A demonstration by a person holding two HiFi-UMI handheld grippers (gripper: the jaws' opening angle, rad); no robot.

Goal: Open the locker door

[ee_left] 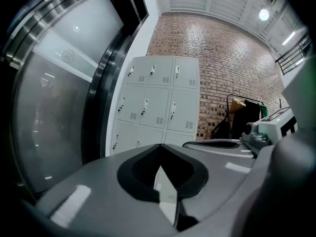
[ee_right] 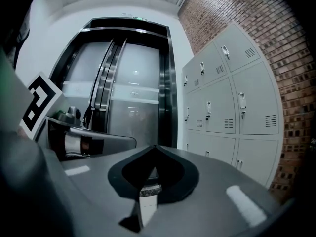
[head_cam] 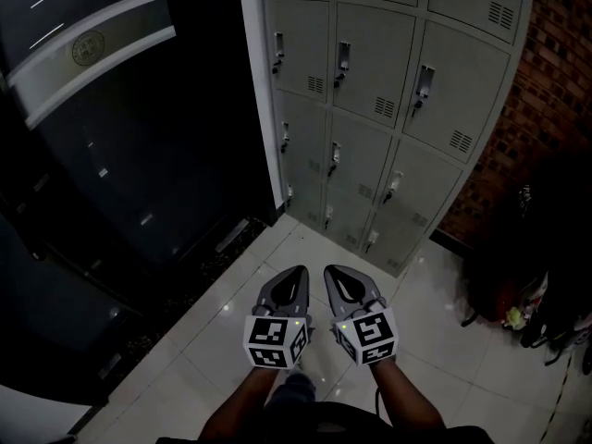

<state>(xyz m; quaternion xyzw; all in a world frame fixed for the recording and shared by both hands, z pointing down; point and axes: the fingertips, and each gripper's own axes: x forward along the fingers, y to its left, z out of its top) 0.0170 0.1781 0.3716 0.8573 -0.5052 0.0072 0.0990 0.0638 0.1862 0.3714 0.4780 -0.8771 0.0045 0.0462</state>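
Found the lockers [head_cam: 398, 109] ahead of and above both grippers, a little to the right in the head view, well apart from the jaws, with pale floor [head_cam: 231, 340] between. Counted three columns of doors, every one flush and closed. Noted upright latches [head_cam: 342, 63] at each door's left edge, long axis vertical; judged from that hinges at the right and a swing out toward the brick wall [head_cam: 555, 100]. Held left gripper [head_cam: 301, 273] and right gripper [head_cam: 331, 272] low, just beside each other, both aimed toward the bank. Read both sets of jaws as pressed together, tips meeting, nothing pinched. Saw the lockers near centre in the left gripper view, and off to the right in the right gripper view, beside dark glass doors [ee_right: 128, 98]. Judged neither hand clearly nearer, the right gripper perhaps better placed, being on the lockers' side. Could not tell which door was meant. Judged the approach unfinished: needed to close in, rise to a latch, and spread the jaws across its vertical tab.
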